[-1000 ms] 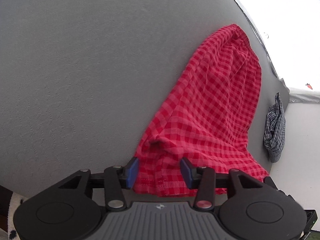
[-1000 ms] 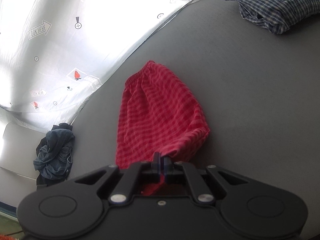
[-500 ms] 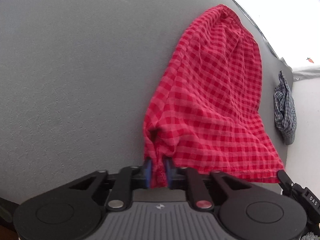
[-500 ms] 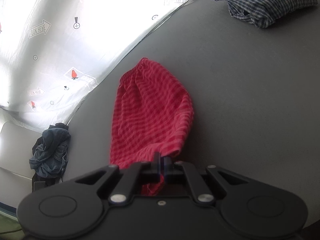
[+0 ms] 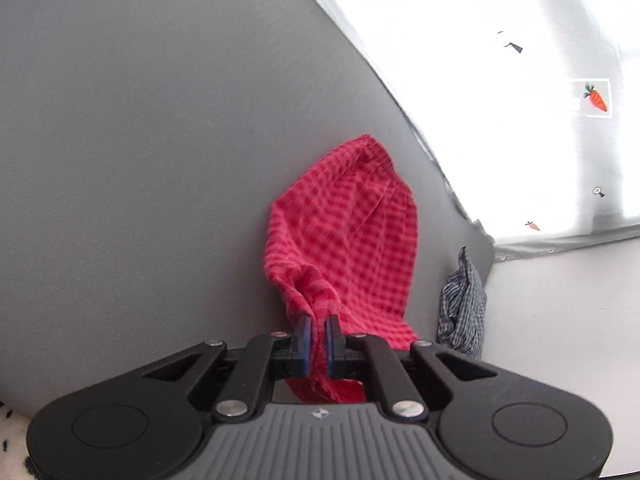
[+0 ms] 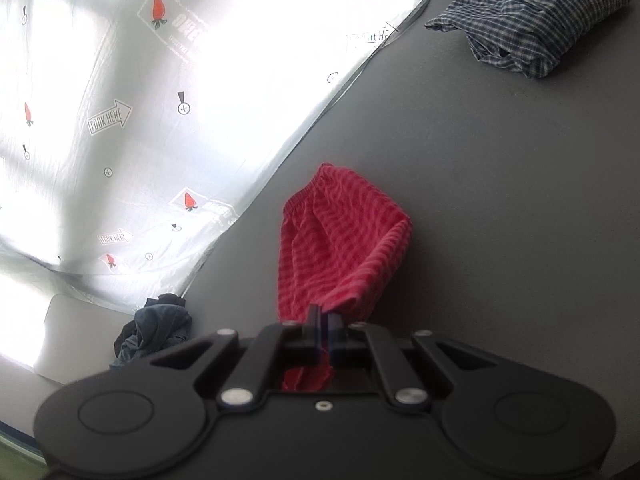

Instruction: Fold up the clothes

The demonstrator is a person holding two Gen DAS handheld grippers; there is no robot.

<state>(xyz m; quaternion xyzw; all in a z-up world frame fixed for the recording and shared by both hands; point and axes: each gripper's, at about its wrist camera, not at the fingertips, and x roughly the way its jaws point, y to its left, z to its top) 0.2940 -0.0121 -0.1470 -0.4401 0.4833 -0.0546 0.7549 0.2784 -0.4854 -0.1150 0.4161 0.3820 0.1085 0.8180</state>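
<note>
I had the red checked shorts (image 5: pixel 344 248) pinched at their near hem, one corner in each tongs, so the cloth hung from the two grips while its waistband end (image 6: pixel 316 190) lay on the grey table (image 5: pixel 140 140). The left tongs (image 5: pixel 317 330) were clamped on bunched fabric, the right tongs (image 6: pixel 323 318) likewise shut on it, I judged to carry the hem over. Beyond the shorts, a blue plaid garment (image 6: pixel 532 12) waited; left of them lay a dark heap (image 6: pixel 154 328).
</note>
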